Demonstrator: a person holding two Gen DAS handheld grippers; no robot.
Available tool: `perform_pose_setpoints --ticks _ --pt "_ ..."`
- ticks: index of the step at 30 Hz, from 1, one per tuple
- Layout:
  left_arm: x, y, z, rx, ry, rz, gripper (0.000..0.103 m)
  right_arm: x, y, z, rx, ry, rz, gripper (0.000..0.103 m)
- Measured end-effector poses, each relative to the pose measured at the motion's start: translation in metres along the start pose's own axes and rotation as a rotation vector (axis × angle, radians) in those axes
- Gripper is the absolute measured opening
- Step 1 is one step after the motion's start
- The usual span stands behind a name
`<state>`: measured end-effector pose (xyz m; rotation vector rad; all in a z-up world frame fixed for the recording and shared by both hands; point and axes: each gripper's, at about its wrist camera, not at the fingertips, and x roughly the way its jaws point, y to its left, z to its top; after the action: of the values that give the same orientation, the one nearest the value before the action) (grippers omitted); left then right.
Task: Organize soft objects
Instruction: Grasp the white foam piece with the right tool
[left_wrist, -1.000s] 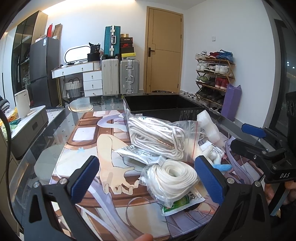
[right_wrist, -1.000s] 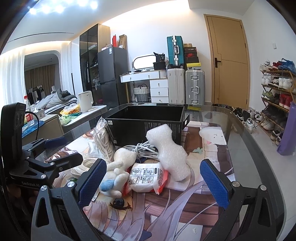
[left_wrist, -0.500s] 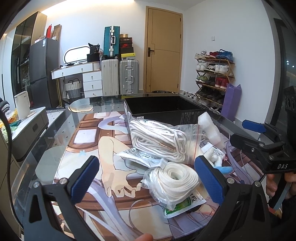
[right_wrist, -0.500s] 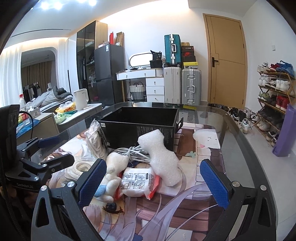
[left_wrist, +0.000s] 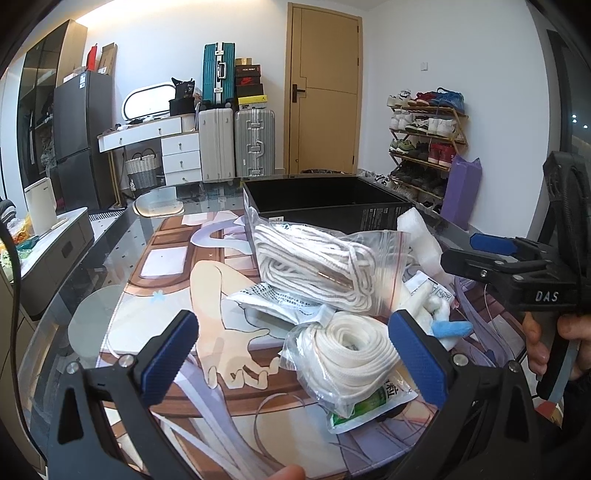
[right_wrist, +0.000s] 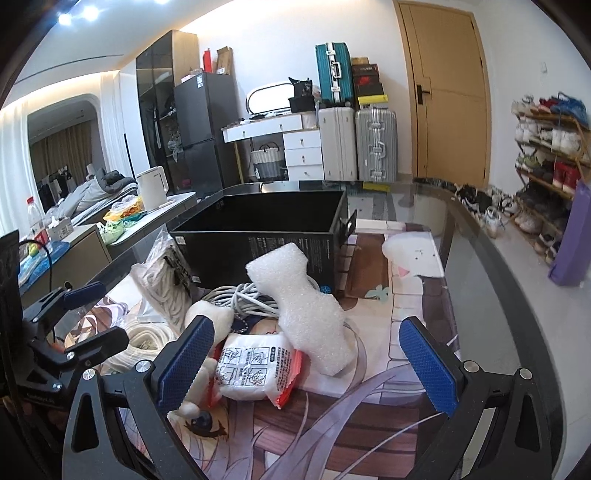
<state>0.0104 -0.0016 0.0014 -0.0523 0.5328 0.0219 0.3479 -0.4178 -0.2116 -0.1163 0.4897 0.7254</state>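
A pile of soft items lies on the printed mat in front of a black box. My left gripper is open just before a bagged coil of white webbing. Behind the coil sits a zip bag of white rope. My right gripper is open above a red and white packet. A white foam piece leans toward the box. At the right gripper's left finger lies a white plush toy. Neither gripper holds anything.
A grey cable bundle lies between the plush and the box. The glass table's curved edge runs close on the right. Each gripper shows in the other's view, the right gripper and the left gripper. Suitcases, drawers and a shoe rack stand behind.
The right gripper has turned slightly to the right and risen a little, so the pile has slid left in its view. The left gripper has barely moved. Both stayed open.
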Motion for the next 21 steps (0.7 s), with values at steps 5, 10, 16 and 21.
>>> perform_pose_setpoints --ticks 5,10,16,21 --pt "0.002 -0.002 -0.001 0.003 0.008 -0.01 0.103 0.008 -0.006 0.003 0.031 0.033 0.005 0.102" --pt "0.003 -0.002 -0.001 0.007 0.017 -0.011 0.103 0.016 -0.005 0.009 0.024 0.062 0.002 0.1" --pt "0.004 -0.002 -0.001 0.007 0.019 -0.011 0.103 0.027 -0.006 0.013 0.035 0.097 0.017 0.092" --pt "0.005 -0.003 -0.002 0.009 0.024 -0.012 0.103 0.037 -0.01 0.013 0.057 0.125 0.045 0.075"
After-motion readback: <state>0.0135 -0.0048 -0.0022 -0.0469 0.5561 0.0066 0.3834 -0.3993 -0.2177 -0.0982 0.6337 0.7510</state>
